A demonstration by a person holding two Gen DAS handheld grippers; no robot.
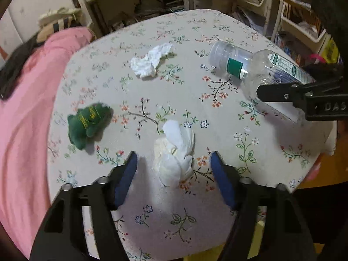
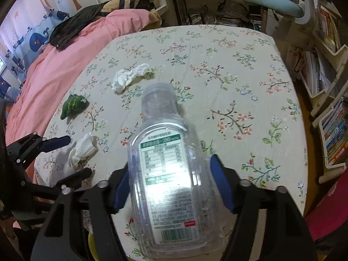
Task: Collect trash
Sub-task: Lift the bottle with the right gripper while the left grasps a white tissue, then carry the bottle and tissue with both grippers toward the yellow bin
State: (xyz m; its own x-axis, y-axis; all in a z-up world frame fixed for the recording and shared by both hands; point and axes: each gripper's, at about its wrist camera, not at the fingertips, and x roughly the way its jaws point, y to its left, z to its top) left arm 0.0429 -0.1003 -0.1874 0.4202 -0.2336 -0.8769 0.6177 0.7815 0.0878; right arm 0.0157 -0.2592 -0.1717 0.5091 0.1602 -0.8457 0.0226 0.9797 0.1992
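Bottle (image 2: 167, 174), clear plastic, is seen between the fingers of the right hand-held gripper (image 2: 168, 182); contact cannot be told. Crumpled tissue (image 1: 174, 158) lies between the spread fingers of the left hand-held gripper (image 1: 174, 178) on the floral-clothed worktop (image 1: 228, 130). Closing is judged next.

Right claw (image 2: 171, 187) (spread wide) straddles clear bottle (image 2: 167, 174).

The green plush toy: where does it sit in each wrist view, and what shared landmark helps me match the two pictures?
Left wrist view: the green plush toy lies at left of centre, near the pink blanket.
Right wrist view: it lies at upper left, again near that blanket's edge.
Shared landmark: the far crumpled tissue, beyond the toy in both views.
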